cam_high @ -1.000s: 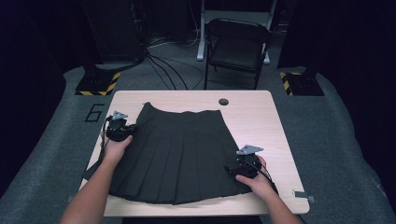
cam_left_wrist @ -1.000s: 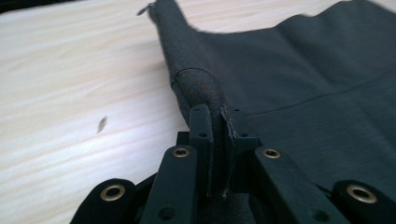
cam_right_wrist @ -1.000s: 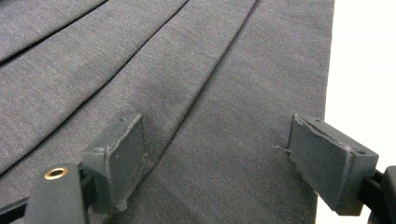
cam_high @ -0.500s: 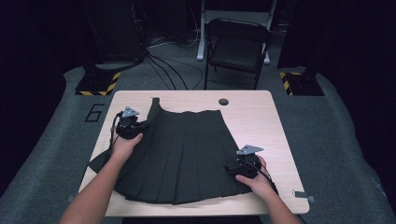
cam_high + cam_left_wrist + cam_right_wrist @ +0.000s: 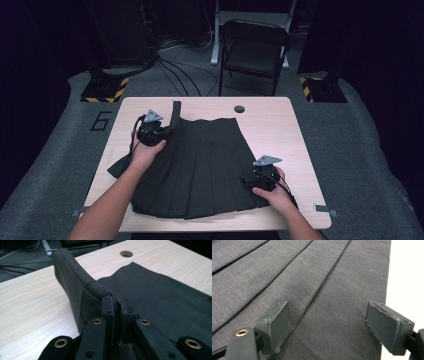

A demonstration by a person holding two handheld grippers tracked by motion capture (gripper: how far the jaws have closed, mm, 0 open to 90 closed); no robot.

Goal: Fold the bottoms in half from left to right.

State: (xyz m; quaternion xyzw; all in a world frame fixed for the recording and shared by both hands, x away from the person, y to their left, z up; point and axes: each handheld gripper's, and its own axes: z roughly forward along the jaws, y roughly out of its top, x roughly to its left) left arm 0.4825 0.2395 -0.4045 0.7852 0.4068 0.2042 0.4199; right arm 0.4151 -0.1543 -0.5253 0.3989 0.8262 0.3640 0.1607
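Note:
A black pleated skirt [image 5: 200,165] lies flat on the light wooden table [image 5: 280,125], waist toward the far side. My left gripper [image 5: 167,131] is shut on the waistband's left corner, which stands lifted off the table as a fold. In the left gripper view the pads [image 5: 117,302] pinch the grey-black waistband [image 5: 75,287]. My right gripper [image 5: 247,181] rests over the skirt's right side near the hem. In the right gripper view its jaws [image 5: 329,322] stand wide open over the pleats [image 5: 299,270], with the skirt's edge by the right pad [image 5: 387,327].
A round cable hole [image 5: 239,108] sits near the table's far edge. Behind the table stand a folding chair [image 5: 255,50], floor cables [image 5: 175,75] and two stand bases with yellow-black stripes [image 5: 105,90]. Bare tabletop surrounds the skirt left and right.
My left gripper has moved right and up, away from the table's left edge, drawing the skirt's waist corner with it. The right gripper has stayed put.

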